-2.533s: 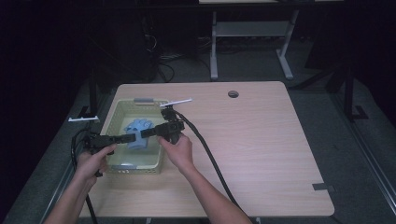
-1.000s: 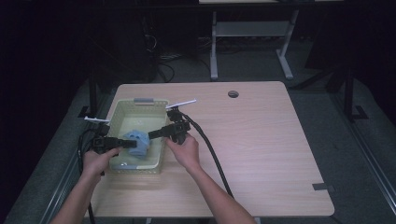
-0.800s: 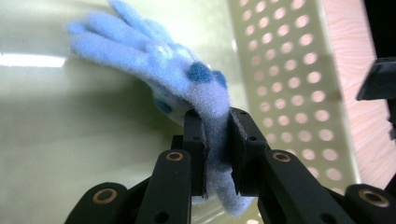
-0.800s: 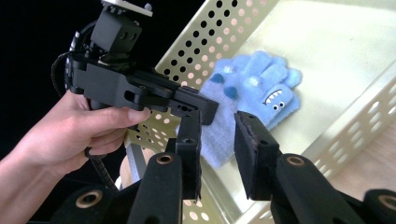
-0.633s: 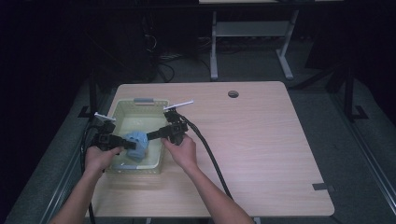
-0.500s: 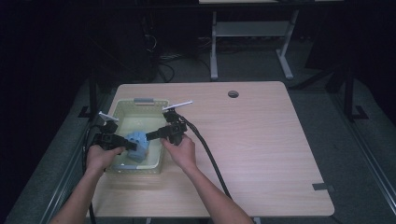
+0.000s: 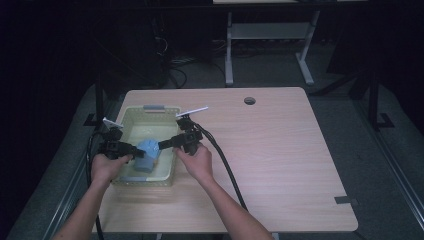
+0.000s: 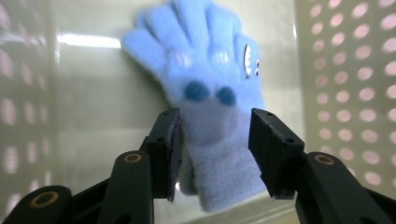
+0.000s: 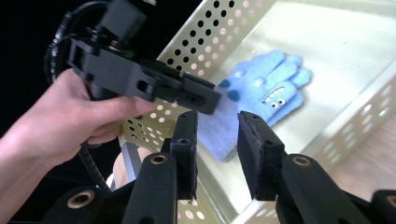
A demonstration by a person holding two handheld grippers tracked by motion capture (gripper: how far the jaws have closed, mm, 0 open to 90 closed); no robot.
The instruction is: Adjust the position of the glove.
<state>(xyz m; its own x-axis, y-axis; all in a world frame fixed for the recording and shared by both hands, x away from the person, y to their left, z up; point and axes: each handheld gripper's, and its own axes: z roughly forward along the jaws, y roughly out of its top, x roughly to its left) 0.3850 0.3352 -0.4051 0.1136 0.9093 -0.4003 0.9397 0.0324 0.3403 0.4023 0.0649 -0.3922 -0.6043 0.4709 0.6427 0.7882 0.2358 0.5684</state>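
The soft, light blue glove (image 8: 210, 98) lies in the pale basket (image 7: 125, 131), the left tool (image 8: 215, 154) has just opened around its cuff, the best place to pinch, and the right tool (image 9: 217, 140) waits open.

Blue glove's (image 9: 254, 100) cuff end behind the left tongs (image 9: 205, 100) — fingertips (image 8: 187, 14) cut by the frame's top edge

No text, label, brand, number or sign can be read anywhere here. The blue glove (image 8: 210, 93), lying just ahead of the left gripper (image 8: 215, 149), bears only a stitched face with eyes and teeth, no lettering. The pale perforated basket (image 9: 224, 28) around it carries no marking either.
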